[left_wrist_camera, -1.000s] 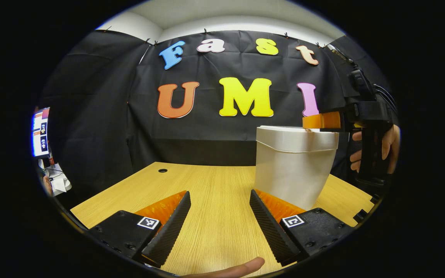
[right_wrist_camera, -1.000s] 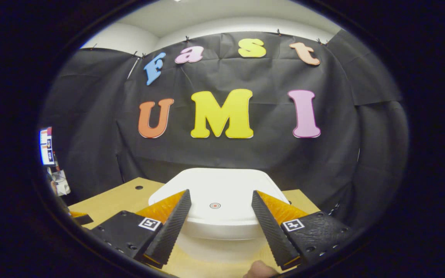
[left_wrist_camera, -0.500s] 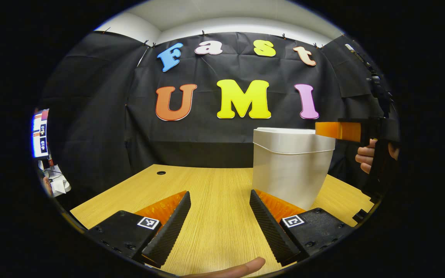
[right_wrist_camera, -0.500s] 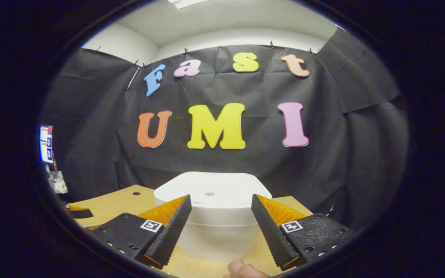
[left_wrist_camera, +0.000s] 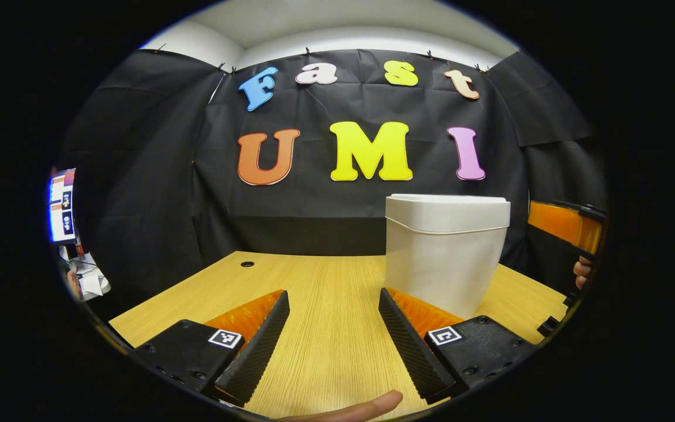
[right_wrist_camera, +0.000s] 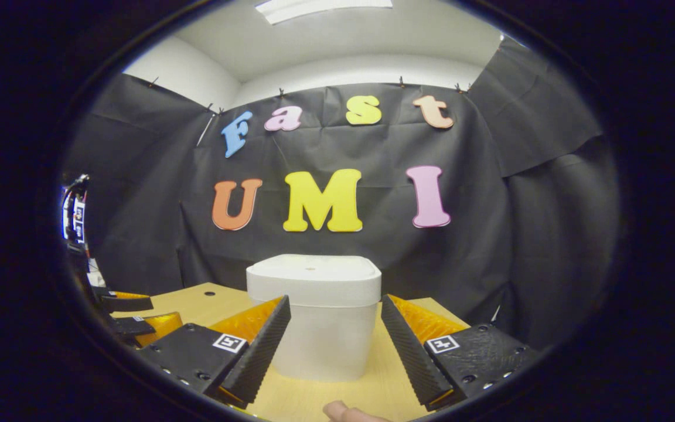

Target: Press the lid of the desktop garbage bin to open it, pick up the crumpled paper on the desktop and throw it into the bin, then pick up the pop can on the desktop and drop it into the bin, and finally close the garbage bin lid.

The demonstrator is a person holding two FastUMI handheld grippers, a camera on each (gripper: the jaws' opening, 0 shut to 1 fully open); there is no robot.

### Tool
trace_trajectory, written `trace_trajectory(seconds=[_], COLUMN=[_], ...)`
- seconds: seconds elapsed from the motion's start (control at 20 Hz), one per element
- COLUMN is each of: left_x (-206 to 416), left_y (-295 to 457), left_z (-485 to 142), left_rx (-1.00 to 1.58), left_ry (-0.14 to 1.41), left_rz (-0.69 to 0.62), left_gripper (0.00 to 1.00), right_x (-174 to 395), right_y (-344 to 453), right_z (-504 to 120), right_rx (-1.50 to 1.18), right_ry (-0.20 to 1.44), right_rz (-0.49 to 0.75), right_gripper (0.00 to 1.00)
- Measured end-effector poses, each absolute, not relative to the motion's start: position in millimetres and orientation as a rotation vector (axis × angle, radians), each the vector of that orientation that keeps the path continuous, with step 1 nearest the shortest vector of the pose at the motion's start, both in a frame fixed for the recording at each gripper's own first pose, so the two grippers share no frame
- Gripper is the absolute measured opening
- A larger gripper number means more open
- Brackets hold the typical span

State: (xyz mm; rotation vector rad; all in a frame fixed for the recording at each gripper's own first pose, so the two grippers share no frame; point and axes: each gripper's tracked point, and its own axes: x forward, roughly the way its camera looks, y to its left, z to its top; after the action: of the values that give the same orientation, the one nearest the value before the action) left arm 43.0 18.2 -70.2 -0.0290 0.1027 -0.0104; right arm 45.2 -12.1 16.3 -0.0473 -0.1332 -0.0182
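Observation:
A white garbage bin [left_wrist_camera: 444, 252] stands on the wooden desk [left_wrist_camera: 326, 305], its lid [left_wrist_camera: 447, 205] closed flat. In the right gripper view the same garbage bin [right_wrist_camera: 321, 319] rises just beyond my right gripper [right_wrist_camera: 335, 335], whose fingers are open and hold nothing. My left gripper [left_wrist_camera: 333, 340] is open over bare desk, left of the bin and apart from it. At the far right edge of the left gripper view the right gripper [left_wrist_camera: 566, 224] shows beside the bin, with a hand [left_wrist_camera: 580, 274] below it. The left gripper [right_wrist_camera: 129, 319] appears at the left of the right gripper view.
The desk has a small round cable hole [left_wrist_camera: 247, 264] near its back left. Black cloth walls close in the booth behind and on both sides. A screen [left_wrist_camera: 61, 205] and some white clutter [left_wrist_camera: 88, 280] sit at the far left. A fingertip [left_wrist_camera: 361, 405] pokes in at the bottom.
My right gripper has drawn back and lowered from over the bin's lid; the bin now stands farther off. The left gripper has stayed put.

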Motion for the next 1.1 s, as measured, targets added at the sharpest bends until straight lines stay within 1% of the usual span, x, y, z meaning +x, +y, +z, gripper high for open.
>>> trace_trajectory(seconds=[0.15,0.2,0.25,0.3,0.45,0.5,0.65,0.8,1.1], left_x=[38.9,37.9,37.6,36.9,34.2,33.6,33.0,32.4,31.6], left_y=[24.3,29.2,27.4,25.9,20.5,18.7,16.5,20.7,16.8], left_z=[-64.3,-59.8,-60.0,-59.4,-56.5,-56.3,-53.9,-56.6,-53.1], left_rx=[-0.028,-0.032,-0.036,-0.037,-0.026,-0.022,-0.018,-0.019,-0.012], left_ry=[0.086,0.075,0.073,0.072,0.067,0.062,0.050,0.064,0.055], left_rz=[0.018,0.048,0.047,0.044,0.031,0.023,0.011,0.025,0.022], left_gripper=[0.99,0.99,0.99,0.99,0.99,0.99,0.99,0.99,0.99], right_x=[28.0,19.1,12.6,7.7,-3.3,-4.5,-2.7,0.5,3.9], right_y=[-21.0,-34.1,-33.4,-32.9,-48.5,-51.0,-54.2,-53.6,-63.8], right_z=[5.2,4.3,1.9,-1.0,-5.1,-6.8,-16.4,-21.6,-26.6], right_rx=[-0.095,-0.112,-0.114,-0.109,-0.091,-0.091,-0.110,-0.096,-0.074], right_ry=[-0.130,-0.142,-0.143,-0.139,-0.142,-0.134,-0.105,-0.081,-0.062], right_rz=[-0.020,-0.057,-0.055,-0.047,-0.069,-0.074,-0.077,-0.067,-0.075], right_gripper=[0.95,0.97,0.95,0.98,0.97,0.95,0.95,0.95,0.95])
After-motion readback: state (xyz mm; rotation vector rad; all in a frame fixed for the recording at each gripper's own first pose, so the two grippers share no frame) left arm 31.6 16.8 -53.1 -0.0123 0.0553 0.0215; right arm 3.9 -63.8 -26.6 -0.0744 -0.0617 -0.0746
